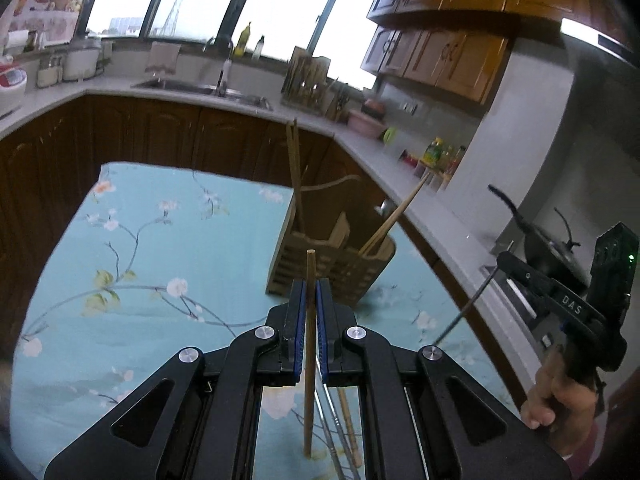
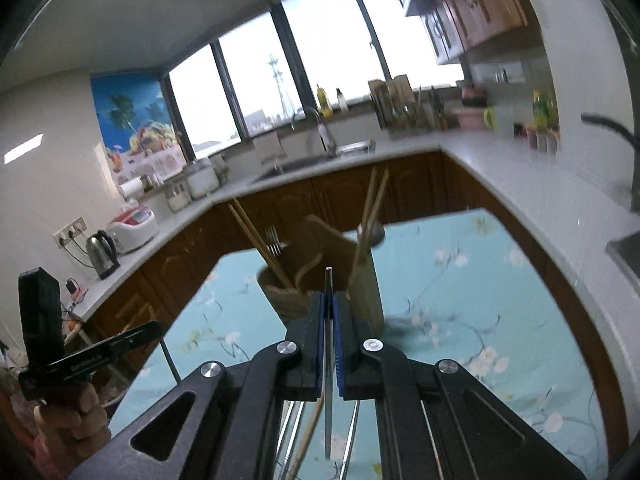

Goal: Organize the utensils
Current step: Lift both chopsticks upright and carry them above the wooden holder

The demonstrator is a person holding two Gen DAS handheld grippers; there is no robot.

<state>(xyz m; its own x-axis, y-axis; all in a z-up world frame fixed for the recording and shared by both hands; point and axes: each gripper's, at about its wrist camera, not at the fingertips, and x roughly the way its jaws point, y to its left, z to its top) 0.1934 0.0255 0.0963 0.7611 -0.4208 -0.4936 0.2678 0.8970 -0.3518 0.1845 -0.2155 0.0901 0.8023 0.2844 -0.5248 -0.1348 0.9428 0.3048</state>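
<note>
My left gripper (image 1: 309, 294) is shut on a wooden chopstick (image 1: 308, 380) that stands upright, lower end near the cloth. A wooden utensil holder (image 1: 320, 264) stands just beyond it with chopsticks (image 1: 295, 176) in its compartments. My right gripper (image 2: 329, 304) is shut on a thin metal utensil handle (image 2: 328, 396), held upright. The holder (image 2: 360, 280) sits ahead of it, with chopsticks, a fork (image 2: 273, 238) and a spoon (image 2: 372, 232) in it. More utensils (image 1: 344, 440) lie on the cloth under the left gripper.
The table has a light blue floral cloth (image 1: 160, 240). Kitchen counters (image 1: 360, 136) wrap around behind with a sink (image 1: 208, 89), knife rack and bottles. A wok (image 1: 552, 248) sits at right. A kettle (image 2: 102, 252) stands on the left counter.
</note>
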